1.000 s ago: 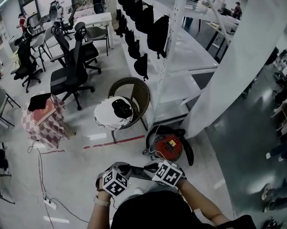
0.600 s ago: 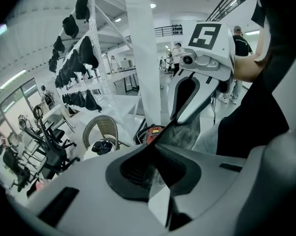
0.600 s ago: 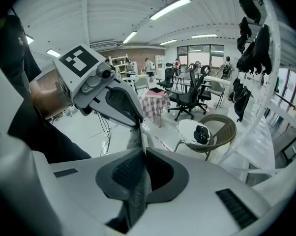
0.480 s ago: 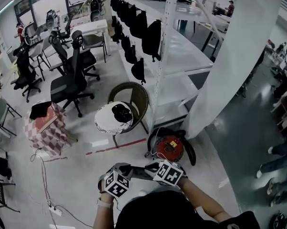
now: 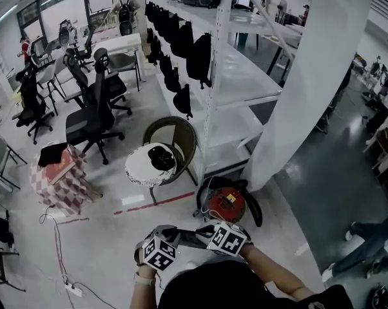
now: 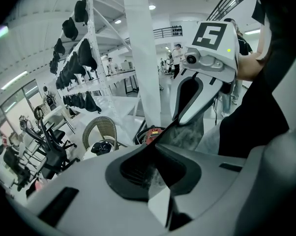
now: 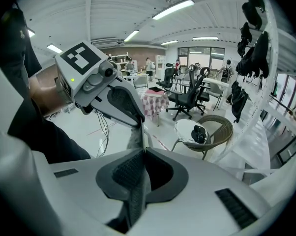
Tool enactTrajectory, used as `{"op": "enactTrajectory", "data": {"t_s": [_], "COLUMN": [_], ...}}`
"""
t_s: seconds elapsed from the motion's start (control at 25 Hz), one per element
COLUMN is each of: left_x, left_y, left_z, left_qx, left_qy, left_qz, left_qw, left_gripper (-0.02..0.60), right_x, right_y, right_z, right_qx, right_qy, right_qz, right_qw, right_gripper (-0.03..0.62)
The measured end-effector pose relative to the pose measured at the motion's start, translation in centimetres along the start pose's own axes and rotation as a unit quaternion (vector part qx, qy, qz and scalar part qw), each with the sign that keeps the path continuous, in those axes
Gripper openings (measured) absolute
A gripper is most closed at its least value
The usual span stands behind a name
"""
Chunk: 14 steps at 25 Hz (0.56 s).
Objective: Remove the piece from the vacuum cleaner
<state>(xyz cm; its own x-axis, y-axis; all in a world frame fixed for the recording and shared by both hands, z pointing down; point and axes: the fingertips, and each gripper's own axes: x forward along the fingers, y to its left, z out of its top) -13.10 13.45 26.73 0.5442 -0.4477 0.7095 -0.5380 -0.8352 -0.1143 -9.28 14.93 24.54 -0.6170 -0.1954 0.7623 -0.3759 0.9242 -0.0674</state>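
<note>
- You are clamping your left gripper on a thin grey piece, its jaws nearly together.
- Your right gripper is pinching the same piece, facing the left one.
- The red vacuum cleaner is sitting on the floor beside the shelf rack, apart from the piece.
</note>
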Motion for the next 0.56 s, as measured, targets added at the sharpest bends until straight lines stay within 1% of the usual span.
{"op": "enactTrajectory", "data": {"t_s": [0.32,0.56], "left_x": [0.48,1.06], "left_y": [-0.60,-1.11], "left_z": [-0.04,-0.14], "left_qx": [-0.003,0.001], "left_qy": [-0.002,0.001], "left_qz": [-0.002,-0.005], "left_qw": [1.0000,1.0000], "left_gripper": [0.055,0.055], "right_x": [-0.17,-0.21], "right_y": [0.12,0.22], "right_z": [-0.46,-1.02], "right_qx": [-0.011,-0.005], "right_qy": [-0.003,-0.003], "right_qz": [-0.011,-0.009], "right_qw": [1.000,1.000], "right_gripper": [0.040,0.040]}}
